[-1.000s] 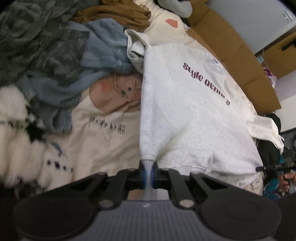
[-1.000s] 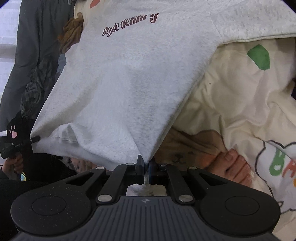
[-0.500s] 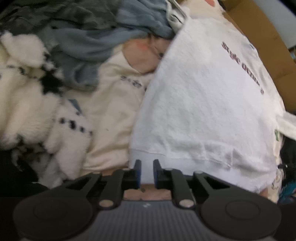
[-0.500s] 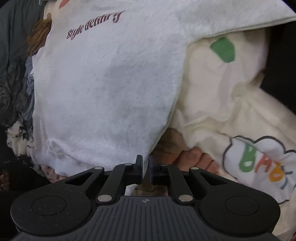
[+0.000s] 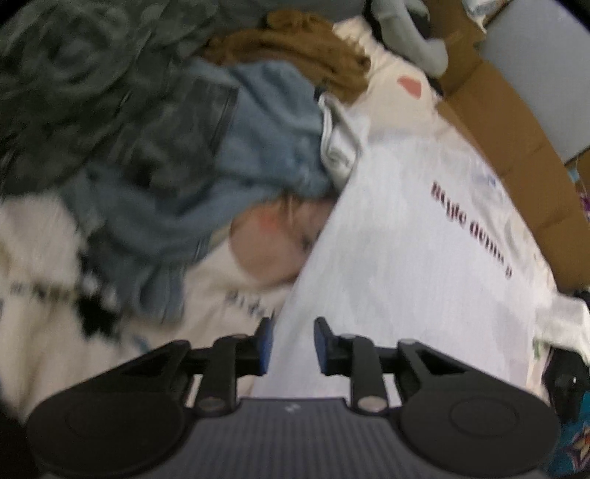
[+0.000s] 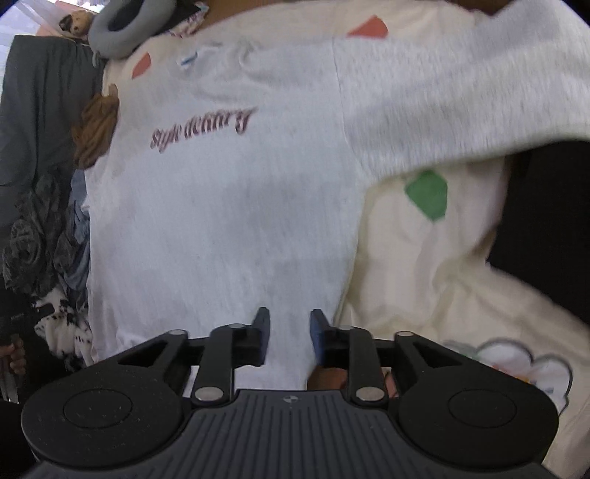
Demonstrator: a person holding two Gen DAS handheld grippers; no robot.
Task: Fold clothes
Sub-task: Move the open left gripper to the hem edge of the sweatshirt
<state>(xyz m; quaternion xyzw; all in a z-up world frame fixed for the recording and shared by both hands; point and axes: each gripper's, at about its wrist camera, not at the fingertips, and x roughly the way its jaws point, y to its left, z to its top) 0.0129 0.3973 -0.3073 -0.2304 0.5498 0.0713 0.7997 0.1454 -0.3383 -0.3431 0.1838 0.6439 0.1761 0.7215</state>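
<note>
We see a light grey sweatshirt [image 6: 228,206] spread flat, chest side up, on a cream printed bedspread [image 6: 435,265]. Its long axis runs from the hem, nearest both cameras, away toward the neckline, which points at the grey ring-shaped cushion [image 6: 129,22] beyond the far end of the sweatshirt. The maroon chest lettering [image 6: 202,129] reads upright in the right wrist view, so the garment faces that camera hem-first. One sleeve [image 6: 461,110] extends sideways from the shoulder, across the bedspread, toward the right edge of that view.

Our right gripper [image 6: 287,337] hovers over the hem region of the sweatshirt, jaws parted by a clear gap and holding nothing; the grey fabric lies directly beneath and ahead of the fingers.

In the left wrist view, our left gripper [image 5: 291,344] also stands with its jaws apart and empty, above the sweatshirt [image 5: 405,258] near its side edge; the body of the garment stretches forward and rightward from the fingers.

Beside the sweatshirt, on the side away from the sleeve, we see a heap of other clothes: a blue garment [image 5: 265,121], a brown garment [image 5: 295,44] and a white fleecy item with black marks [image 5: 40,265]. A strip of brown cardboard [image 5: 523,140] borders the opposite side of the sweatshirt. This view is motion-blurred.
</note>
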